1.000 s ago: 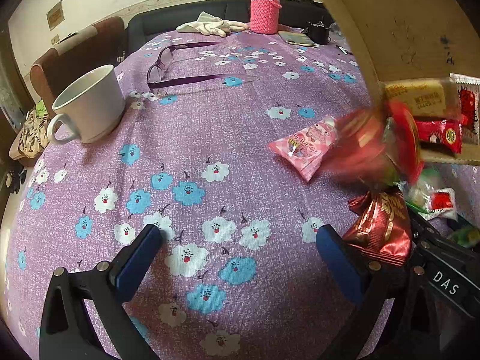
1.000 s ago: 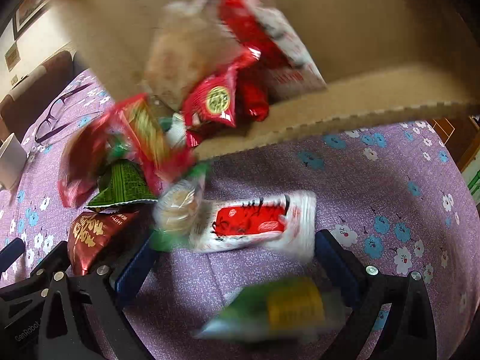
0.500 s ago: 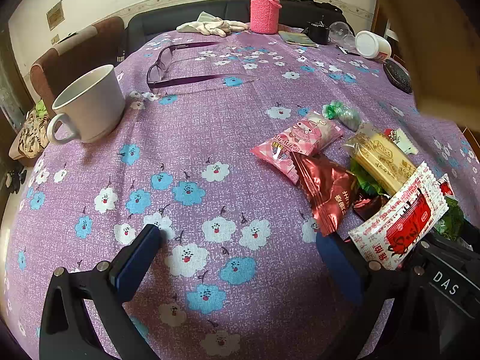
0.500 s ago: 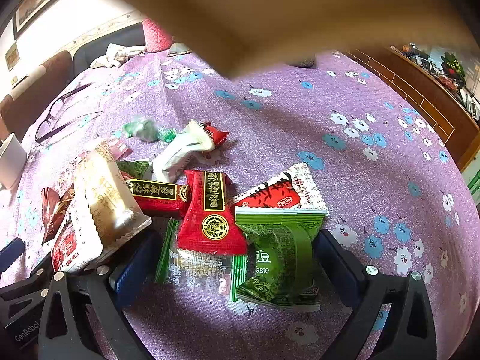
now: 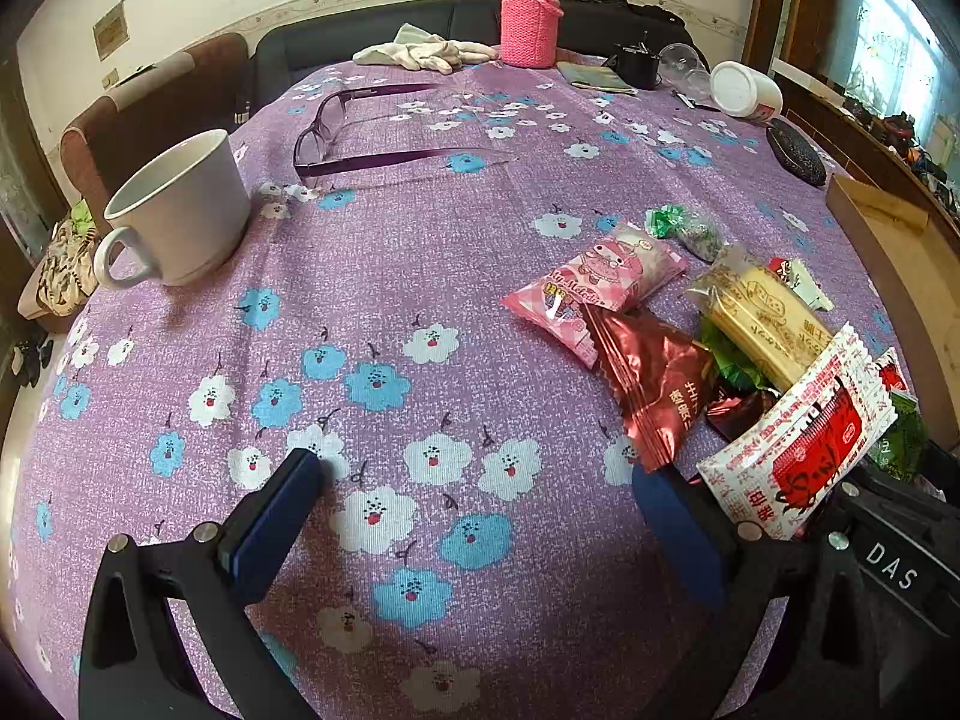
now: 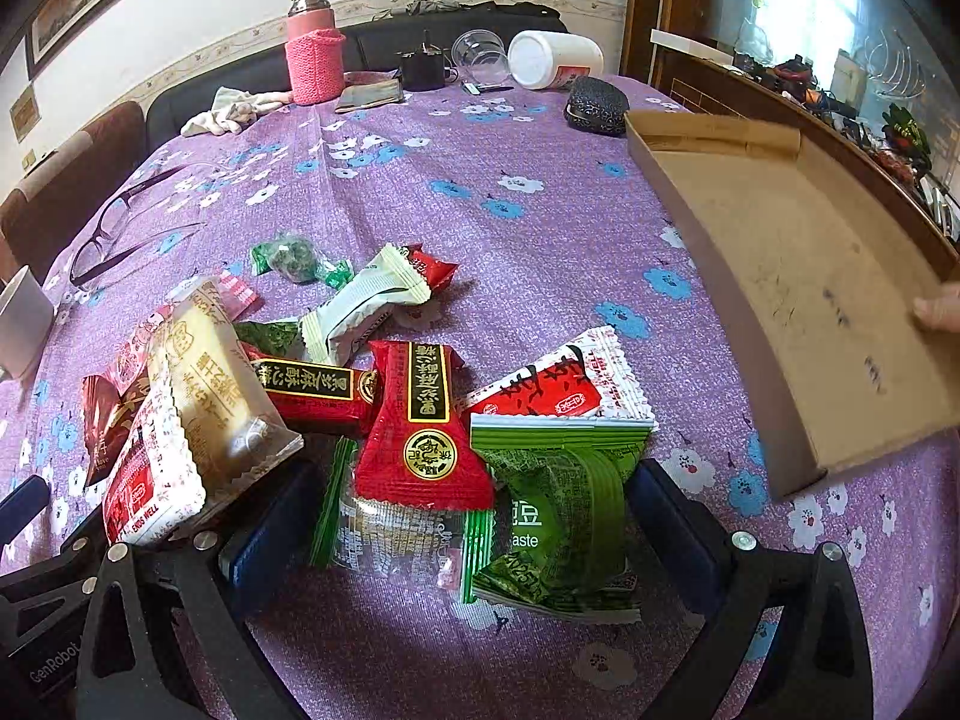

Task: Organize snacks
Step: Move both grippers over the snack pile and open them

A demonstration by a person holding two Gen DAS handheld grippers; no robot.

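The snacks lie in a loose heap on the purple flowered tablecloth, with a red packet and a green packet overlapping right between the spread fingers of the right gripper, which is released and grips nothing. Off to the right, the cardboard tray sits tilted, a fingertip touching its edge. The left gripper hangs released over bare cloth, the pink packet and dark red wrapper just beyond its right finger, a white mug well apart.
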